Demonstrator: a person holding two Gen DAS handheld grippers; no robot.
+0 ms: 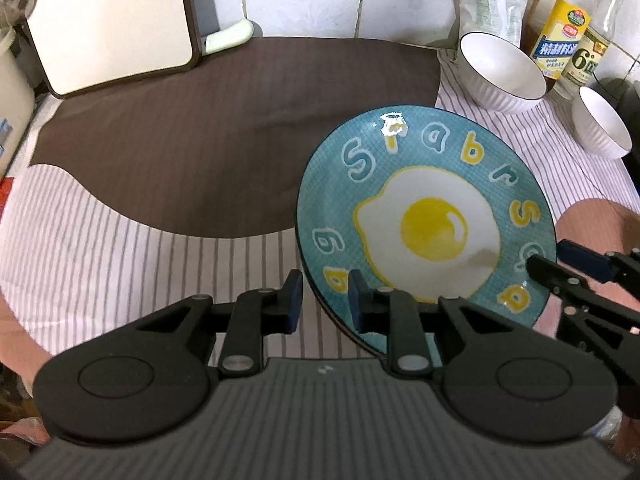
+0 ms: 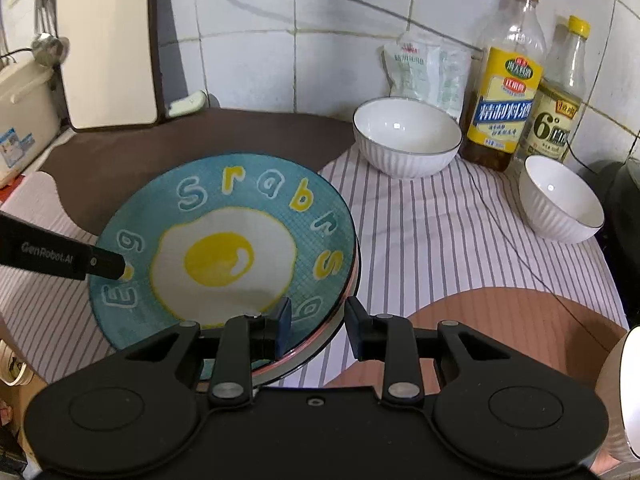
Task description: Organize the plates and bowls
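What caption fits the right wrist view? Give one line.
Both grippers, right gripper and left gripper, straddle the egg plate's rim, jaws open.

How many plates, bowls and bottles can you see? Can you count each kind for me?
Plates: at least 2, the blue egg plate on top and more rims stacked underneath; exact number unclear.
Bowls: 2, one white bowl and another.
Bottles: 2, one beside the other.
Total: at least 6.

plate (image 2: 224,248) left of two bowls (image 2: 406,140), bottles (image 2: 506,80) behind bowls
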